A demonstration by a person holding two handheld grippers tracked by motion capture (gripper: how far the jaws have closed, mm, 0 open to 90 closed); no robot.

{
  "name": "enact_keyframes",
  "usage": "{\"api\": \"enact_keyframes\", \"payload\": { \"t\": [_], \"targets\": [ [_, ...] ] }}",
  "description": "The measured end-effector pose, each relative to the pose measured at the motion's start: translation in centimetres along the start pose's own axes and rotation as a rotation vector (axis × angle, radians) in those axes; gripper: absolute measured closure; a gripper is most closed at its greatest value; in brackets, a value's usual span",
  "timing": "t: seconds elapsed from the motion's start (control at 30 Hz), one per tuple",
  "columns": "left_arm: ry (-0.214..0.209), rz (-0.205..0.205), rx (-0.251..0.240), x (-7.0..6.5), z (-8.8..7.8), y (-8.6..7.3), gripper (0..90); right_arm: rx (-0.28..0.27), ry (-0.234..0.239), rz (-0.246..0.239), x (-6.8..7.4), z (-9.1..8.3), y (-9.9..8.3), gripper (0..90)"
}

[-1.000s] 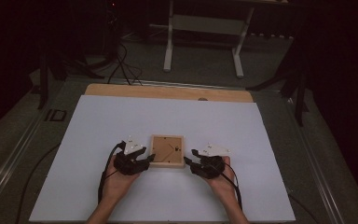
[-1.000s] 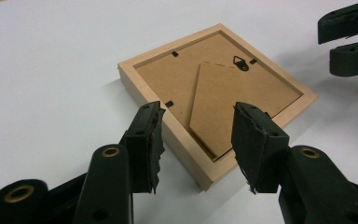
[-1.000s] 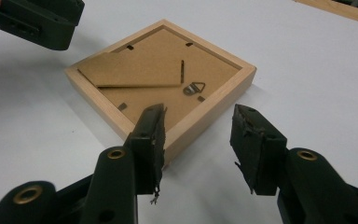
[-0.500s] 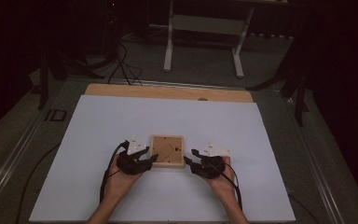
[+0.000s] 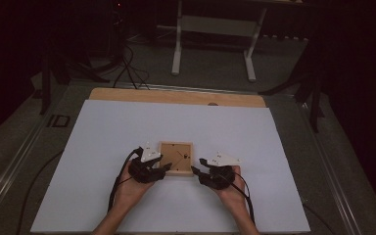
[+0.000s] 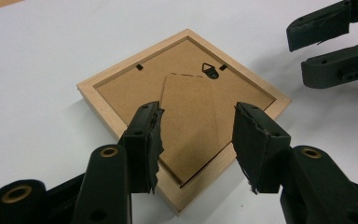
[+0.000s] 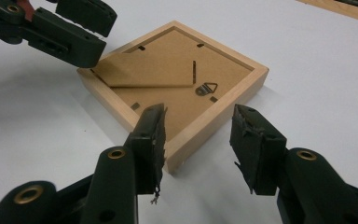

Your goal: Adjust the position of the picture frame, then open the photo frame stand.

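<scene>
Both hand-held grippers rest low on the white surface (image 5: 103,132), jaws apart and gripping nothing. Between the left hand-held gripper (image 5: 164,168) and the right hand-held gripper (image 5: 197,171) lies a wooden picture frame (image 5: 176,157), face down, its brown backing board and small metal hanger (image 7: 207,88) upward, one corner toward each.

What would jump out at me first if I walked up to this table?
A small wooden picture frame lies face down on the white table, its brown backing and metal hanger turned up. Two black grippers flank it with open jaws: the left gripper at its near left corner, the right gripper at its near right corner.
</scene>
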State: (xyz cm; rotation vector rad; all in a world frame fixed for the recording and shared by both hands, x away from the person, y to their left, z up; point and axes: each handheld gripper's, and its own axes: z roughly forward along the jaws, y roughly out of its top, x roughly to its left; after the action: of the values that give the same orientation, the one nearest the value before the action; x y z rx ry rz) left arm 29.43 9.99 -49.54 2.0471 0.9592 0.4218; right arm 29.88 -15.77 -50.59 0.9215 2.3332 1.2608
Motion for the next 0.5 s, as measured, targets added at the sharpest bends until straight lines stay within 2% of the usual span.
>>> {"api": "enact_keyframes", "payload": {
  "t": [0.3, 0.4, 0.47, 0.5],
  "targets": [
    [-0.003, 0.023, 0.01, -0.38, 0.65, 0.53, 52.0, -0.003, 0.014, -0.017, 0.44, 0.56, -0.14, 60.1],
    [-0.003, 0.033, 0.017, -0.42, 0.77, 0.62, 51.8, -0.005, 0.01, -0.017, 0.48, 0.71, -0.16, 70.1],
    [-0.003, 0.034, 0.018, -0.41, 0.8, 0.63, 51.9, -0.001, 0.005, -0.016, 0.49, 0.78, -0.18, 72.4],
    [-0.003, 0.031, 0.017, -0.41, 0.87, 0.63, 51.9, 0.007, -0.004, -0.012, 0.48, 0.91, -0.23, 76.5]
  ]
}}
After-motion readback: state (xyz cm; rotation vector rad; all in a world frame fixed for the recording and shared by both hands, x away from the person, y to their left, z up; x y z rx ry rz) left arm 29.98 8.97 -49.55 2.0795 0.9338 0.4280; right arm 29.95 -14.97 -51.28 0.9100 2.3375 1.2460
